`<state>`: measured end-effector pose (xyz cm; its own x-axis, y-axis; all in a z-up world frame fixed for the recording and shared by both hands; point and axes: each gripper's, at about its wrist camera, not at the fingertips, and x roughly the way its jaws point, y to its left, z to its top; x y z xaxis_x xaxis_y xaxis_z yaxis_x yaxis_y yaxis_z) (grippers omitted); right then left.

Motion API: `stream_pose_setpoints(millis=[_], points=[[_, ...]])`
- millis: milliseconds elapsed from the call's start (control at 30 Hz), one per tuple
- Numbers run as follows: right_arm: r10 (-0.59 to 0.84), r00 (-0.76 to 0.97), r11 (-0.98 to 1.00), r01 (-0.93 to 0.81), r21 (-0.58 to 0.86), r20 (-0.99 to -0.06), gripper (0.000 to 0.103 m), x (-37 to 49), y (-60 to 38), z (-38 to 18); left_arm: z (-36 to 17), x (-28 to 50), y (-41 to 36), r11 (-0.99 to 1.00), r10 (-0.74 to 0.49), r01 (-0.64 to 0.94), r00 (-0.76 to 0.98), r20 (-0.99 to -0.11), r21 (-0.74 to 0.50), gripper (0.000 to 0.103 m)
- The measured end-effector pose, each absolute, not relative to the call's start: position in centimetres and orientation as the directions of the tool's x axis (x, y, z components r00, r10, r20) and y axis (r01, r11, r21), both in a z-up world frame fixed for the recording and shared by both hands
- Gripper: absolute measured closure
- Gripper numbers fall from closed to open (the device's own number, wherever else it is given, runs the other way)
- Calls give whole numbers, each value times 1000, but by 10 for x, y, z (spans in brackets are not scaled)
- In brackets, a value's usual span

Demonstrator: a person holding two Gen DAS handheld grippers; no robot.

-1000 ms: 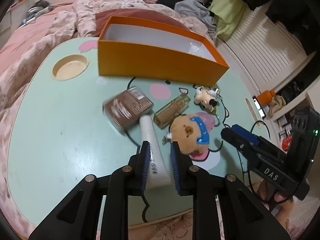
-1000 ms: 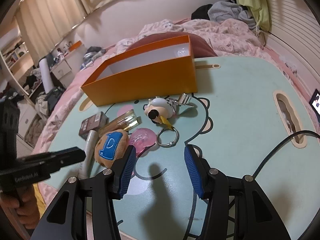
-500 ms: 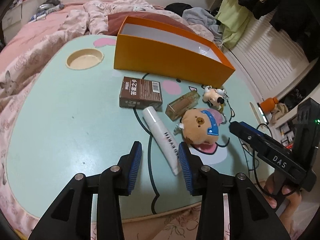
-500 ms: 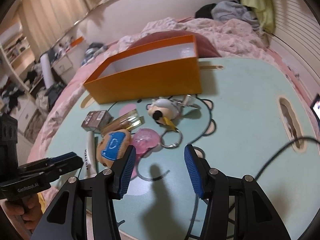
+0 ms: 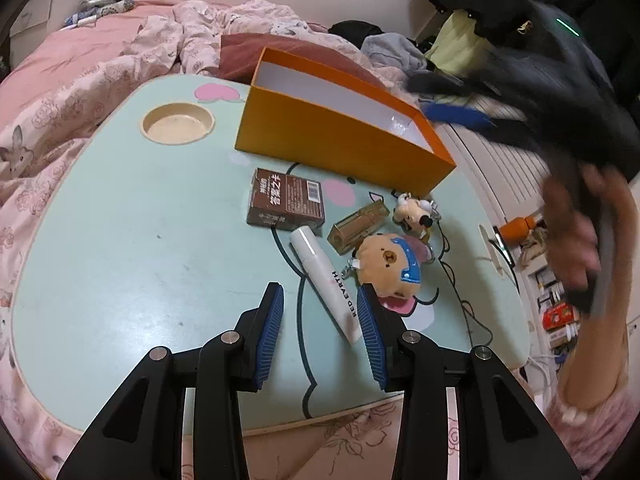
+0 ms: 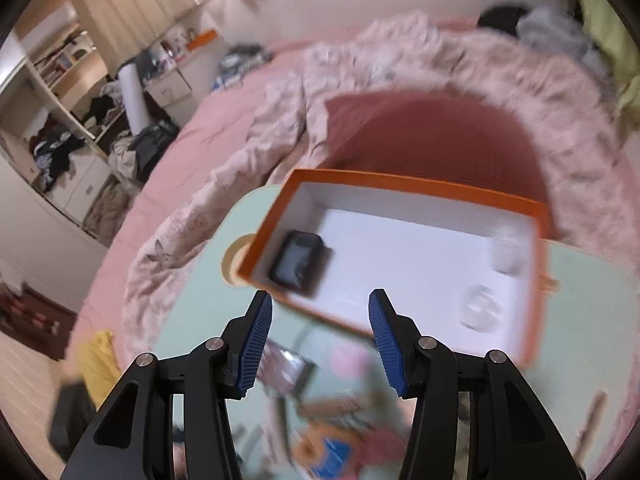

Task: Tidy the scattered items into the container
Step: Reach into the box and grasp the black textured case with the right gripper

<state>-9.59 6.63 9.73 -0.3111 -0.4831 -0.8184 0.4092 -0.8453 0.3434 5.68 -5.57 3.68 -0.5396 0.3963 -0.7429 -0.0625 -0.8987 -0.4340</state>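
A: Listing, left to right: brown carton [image 5: 286,203], now at rest on the table [image 5: 120,240], no longer blurred; white tube [image 5: 327,282], freed, lying between the left gripper [image 5: 320,330] pads, which have parted and touch nothing.

B: Then gold bottle [image 5: 359,225], bear plush [image 5: 389,265], small keychain toy [image 5: 412,211], all still outside the orange box [image 5: 340,140].

A: Right gripper [image 6: 320,344], half-spread, empty, has swung above the box; one dark item [image 6: 298,261] inside.

B: Five entries outstanding.
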Motion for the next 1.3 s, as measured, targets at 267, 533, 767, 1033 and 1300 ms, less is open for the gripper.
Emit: stream_pose_setpoints(millis=[267,533,767,1033,1300], points=[[-384,-177,-888,342,309,-906,53,-151,1,38,39,64,-81,-888,390,-18,-561,-730,-460,63],[-370,-134,-887,345,307,-919,51,-161,-17,21,32,64,-97,-878,390,20,-551,-738,-478,63],[-233,-173,-934,312,171,-957,44,-164,-1,29,31,64,-98,-877,393,20,-548,-739,-481,63],[-230,-199,-924,352,150,-953,53,-166,-9,35,29,63,-93,-880,393,14,-539,-745,-474,63],[-172,-176,-931,351,101,-969,65,-158,-7,14,33,66,-94,-874,401,8,-550,-733,-485,63]])
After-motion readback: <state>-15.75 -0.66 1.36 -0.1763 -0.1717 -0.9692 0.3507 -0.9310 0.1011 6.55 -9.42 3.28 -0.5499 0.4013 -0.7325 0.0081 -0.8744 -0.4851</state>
